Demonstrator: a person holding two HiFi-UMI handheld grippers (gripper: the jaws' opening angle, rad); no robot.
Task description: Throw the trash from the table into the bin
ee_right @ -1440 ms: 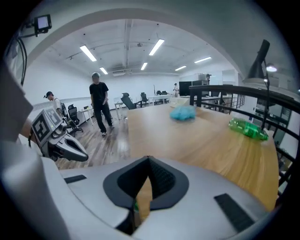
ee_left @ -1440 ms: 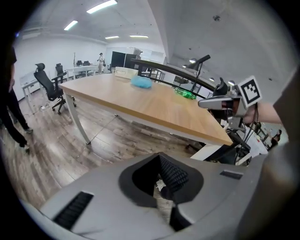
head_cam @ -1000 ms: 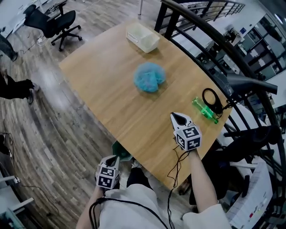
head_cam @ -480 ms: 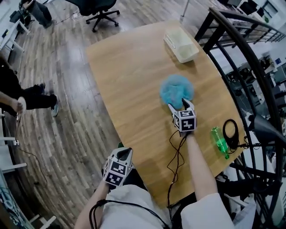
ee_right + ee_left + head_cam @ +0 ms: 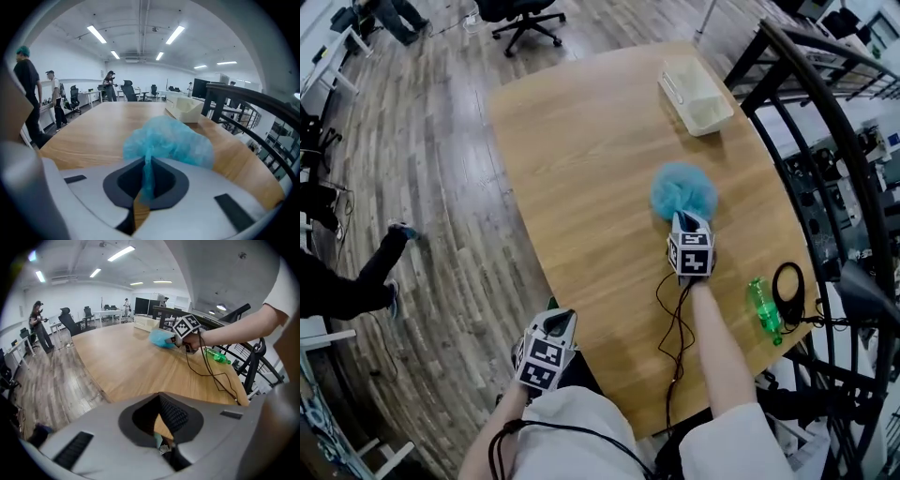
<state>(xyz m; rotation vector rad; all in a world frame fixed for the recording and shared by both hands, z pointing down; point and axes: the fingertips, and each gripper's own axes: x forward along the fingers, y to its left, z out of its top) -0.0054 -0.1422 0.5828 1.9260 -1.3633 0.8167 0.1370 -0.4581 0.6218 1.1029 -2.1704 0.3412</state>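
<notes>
Right gripper [image 5: 688, 220], which reached across the pale wooden table [image 5: 581, 169], has now clamped the crumpled blue gauzy cap [image 5: 682, 190] at centre right, ready for binning; left gripper [image 5: 562, 323] hangs closed, lower left.

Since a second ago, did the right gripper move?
Yes. The right gripper went across the table, away from the green bottle, to the blue cap.

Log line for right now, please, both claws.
right claw: shut on blue hair net, net resting on table | left claw: shut, near table edge | green bottle: lying on table
</notes>
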